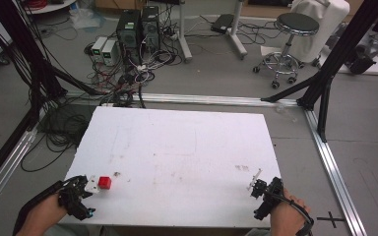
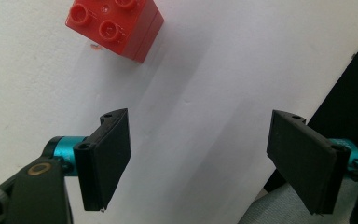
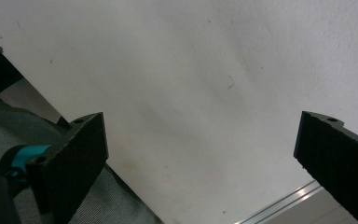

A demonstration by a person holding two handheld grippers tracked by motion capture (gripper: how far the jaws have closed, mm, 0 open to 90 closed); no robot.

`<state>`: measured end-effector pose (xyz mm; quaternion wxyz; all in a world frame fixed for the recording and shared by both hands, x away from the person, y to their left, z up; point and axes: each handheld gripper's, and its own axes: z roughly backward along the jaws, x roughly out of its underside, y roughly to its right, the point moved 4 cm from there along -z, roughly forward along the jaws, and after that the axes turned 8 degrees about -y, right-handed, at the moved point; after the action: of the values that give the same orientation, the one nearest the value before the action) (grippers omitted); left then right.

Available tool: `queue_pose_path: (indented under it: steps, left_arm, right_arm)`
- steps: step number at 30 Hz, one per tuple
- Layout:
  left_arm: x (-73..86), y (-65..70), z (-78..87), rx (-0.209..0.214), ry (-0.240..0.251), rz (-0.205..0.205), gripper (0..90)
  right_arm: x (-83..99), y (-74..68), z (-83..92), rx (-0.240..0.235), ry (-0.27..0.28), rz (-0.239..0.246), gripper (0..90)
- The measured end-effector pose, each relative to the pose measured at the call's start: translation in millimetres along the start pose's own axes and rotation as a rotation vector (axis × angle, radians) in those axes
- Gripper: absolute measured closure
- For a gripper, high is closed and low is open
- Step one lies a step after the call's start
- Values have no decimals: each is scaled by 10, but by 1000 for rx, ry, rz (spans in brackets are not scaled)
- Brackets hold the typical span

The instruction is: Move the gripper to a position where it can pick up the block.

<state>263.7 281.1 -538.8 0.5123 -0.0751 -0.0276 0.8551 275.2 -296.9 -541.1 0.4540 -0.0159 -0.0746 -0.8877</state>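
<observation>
— While the left gripper [image 2: 198,163] is wide open and holds nothing, where is the red brick [image 2: 114,25]?

— It lies on the white table [image 1: 187,147], just ahead of the jaws, near the left front corner. I would move forward until it sits centred between them, then close.

— And the right gripper [image 3: 205,161]?

— Also wide open, empty, well apart from the brick.
</observation>
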Motion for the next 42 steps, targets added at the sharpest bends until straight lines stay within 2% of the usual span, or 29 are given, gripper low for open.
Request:
queue_pose_path:
  steps: [20,29,32,33,36,42]
  left_arm:
    - [-6,11,-7,3,0,1,220]
    - [-55,46,-20,17,-19,-26,219]
    - [-83,55,7,-1,-19,-47,217]
    - [-83,61,15,13,-15,-47,216]
    - [-48,29,57,-3,-11,-60,217]
    - [-18,-33,86,-9,-19,-84,217]
  right_arm:
    - [3,-5,-11,-1,6,1,20]
    - [18,-17,1,-4,30,-7,20]
    - [16,-19,2,-2,35,-3,20]
    - [16,-16,3,-1,35,-1,20]
    - [12,-18,4,-2,38,0,20]
    - [-2,-31,6,-5,46,-9,20]
